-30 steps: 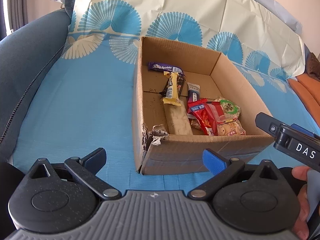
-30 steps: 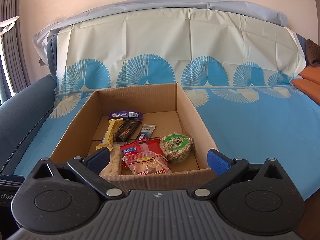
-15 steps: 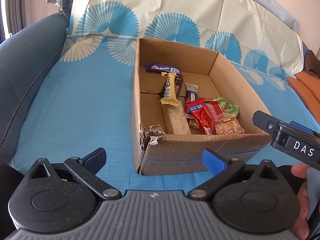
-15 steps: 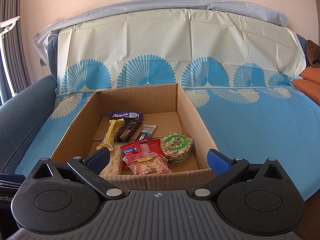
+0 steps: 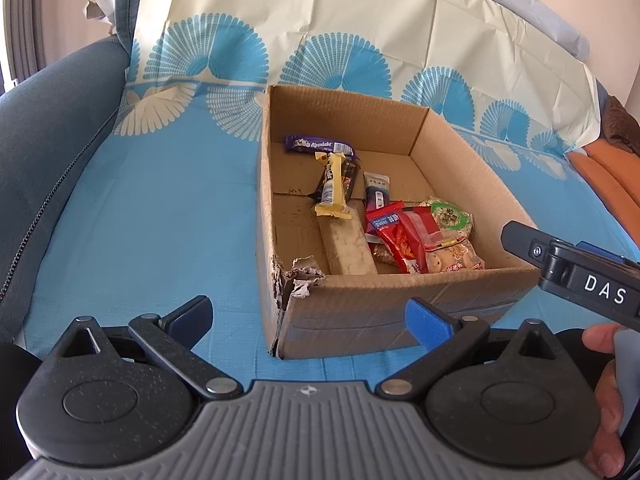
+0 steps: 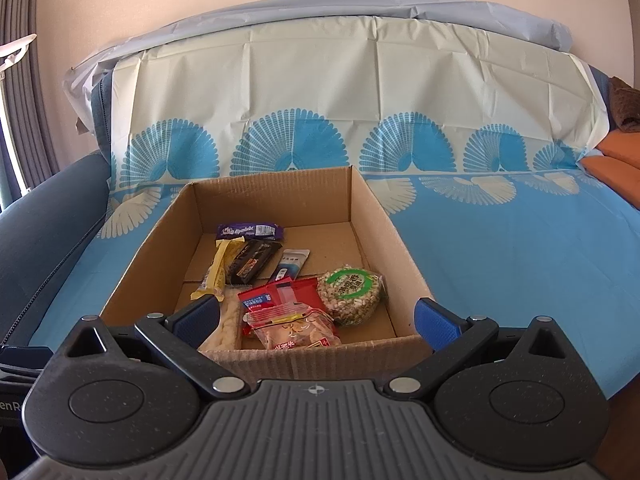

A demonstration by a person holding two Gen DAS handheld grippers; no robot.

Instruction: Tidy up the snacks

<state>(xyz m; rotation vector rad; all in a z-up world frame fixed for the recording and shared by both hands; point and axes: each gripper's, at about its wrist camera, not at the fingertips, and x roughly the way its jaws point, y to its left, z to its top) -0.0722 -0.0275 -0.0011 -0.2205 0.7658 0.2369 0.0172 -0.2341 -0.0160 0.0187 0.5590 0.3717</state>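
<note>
1. Snacks lie inside the cardboard box (image 6: 368, 216), which stands on the blue cloth (image 6: 500, 248) of the sofa, toward its left end
2. I see a purple bar (image 6: 250, 231) near the box's far wall, and a red packet (image 6: 280, 294) and a round rice cake (image 6: 350, 289) near its front wall
3. My left gripper (image 5: 308, 320) is spread wide and empty, before the torn front-left corner of the box
4. My right gripper (image 6: 316, 316) is also spread and empty, over the front wall

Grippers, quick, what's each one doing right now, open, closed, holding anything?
Left gripper: open, holding nothing.
Right gripper: open, holding nothing.
</note>
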